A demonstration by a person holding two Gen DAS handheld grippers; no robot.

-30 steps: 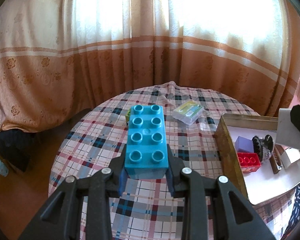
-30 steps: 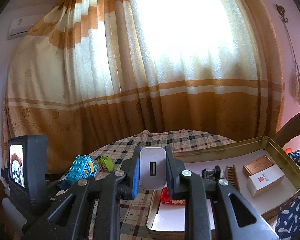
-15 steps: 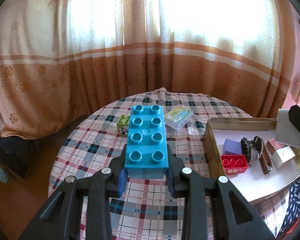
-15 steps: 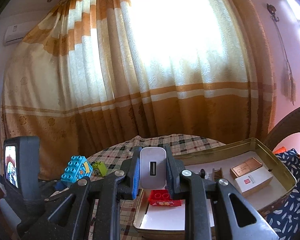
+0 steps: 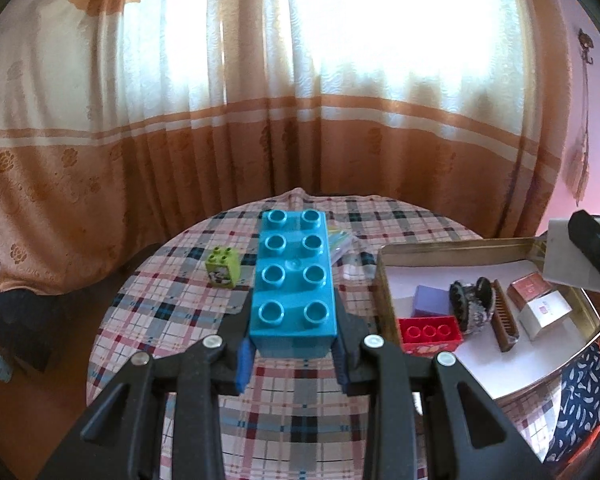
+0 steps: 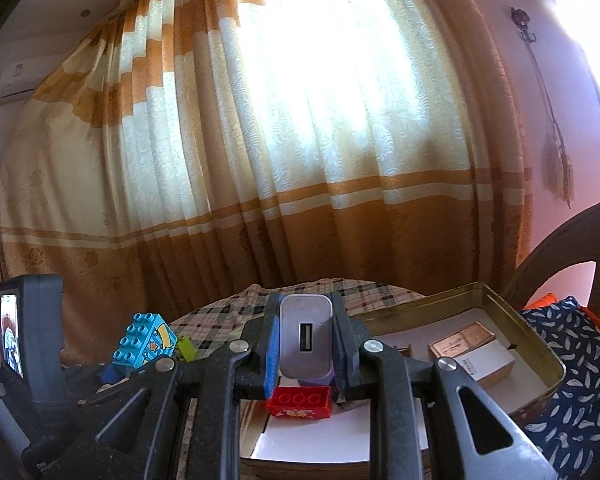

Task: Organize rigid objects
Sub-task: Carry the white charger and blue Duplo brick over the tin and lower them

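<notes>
Blue plastic fills the left wrist view: a long eight-stud brick is clamped between the jaws of the left gripper, held above the checked cloth of the round table. A small green brick stands on the cloth to its left. To the right lies a metal tin holding a red brick, a lilac block, a dark hair clip, a brown comb and two small boxes, possibly soap. The right gripper has its jaws closed on a white USB charger, held above the tin's near end, over the red brick.
</notes>
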